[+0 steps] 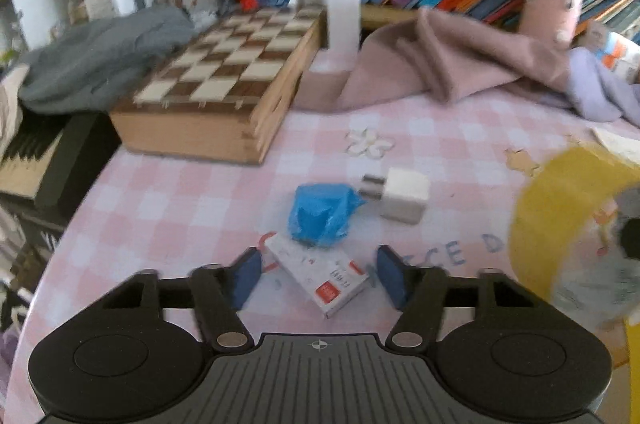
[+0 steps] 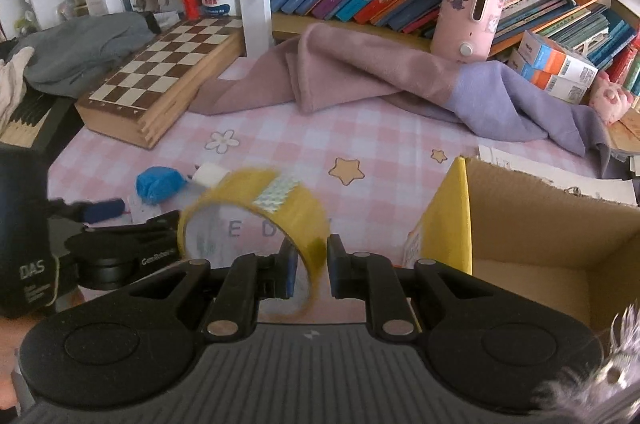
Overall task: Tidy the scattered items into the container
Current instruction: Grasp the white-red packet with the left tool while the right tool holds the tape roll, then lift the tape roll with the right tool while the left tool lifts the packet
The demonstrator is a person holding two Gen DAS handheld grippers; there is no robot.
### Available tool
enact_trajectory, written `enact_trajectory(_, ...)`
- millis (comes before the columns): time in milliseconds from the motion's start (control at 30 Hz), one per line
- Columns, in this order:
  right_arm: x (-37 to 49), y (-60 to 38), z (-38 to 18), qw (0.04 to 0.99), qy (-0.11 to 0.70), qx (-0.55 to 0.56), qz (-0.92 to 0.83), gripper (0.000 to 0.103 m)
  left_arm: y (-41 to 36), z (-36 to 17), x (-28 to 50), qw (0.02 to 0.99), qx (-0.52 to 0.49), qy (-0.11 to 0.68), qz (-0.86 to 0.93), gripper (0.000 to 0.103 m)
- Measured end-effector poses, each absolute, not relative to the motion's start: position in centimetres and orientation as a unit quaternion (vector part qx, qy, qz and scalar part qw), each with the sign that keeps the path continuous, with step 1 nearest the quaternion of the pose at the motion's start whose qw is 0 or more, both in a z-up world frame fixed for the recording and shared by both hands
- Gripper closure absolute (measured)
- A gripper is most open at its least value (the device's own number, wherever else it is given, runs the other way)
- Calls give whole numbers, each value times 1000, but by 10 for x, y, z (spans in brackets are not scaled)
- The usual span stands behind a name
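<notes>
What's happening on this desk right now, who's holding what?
A person is tidying the pink checked desk with two handheld grippers. The right gripper is clamped on a roll of yellow tape, next to the open cardboard box. The left gripper is open, its fingers on either side of a small white box. A blue wad and a white charger lie just beyond.
</notes>
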State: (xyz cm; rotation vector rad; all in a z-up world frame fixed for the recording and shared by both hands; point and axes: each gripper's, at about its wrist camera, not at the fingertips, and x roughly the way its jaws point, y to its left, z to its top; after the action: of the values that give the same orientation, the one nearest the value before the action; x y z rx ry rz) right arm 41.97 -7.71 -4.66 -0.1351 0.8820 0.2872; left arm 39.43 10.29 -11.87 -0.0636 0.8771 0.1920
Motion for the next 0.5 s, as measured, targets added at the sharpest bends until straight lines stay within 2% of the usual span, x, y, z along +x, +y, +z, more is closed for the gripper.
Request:
enact_trajectory(67,421,-78,-48,891,427,-64,142,88,107,-119,391,901,-27,424,88,73)
enact_trajectory(100,421,-77,-48,890,429,-60,143,88,109,-118,389,900,-28,427,84,75)
enact_trajectory(500,407,-65,-45,888,423,-49,175,88,121,-81,333,904,-50,421,61,75)
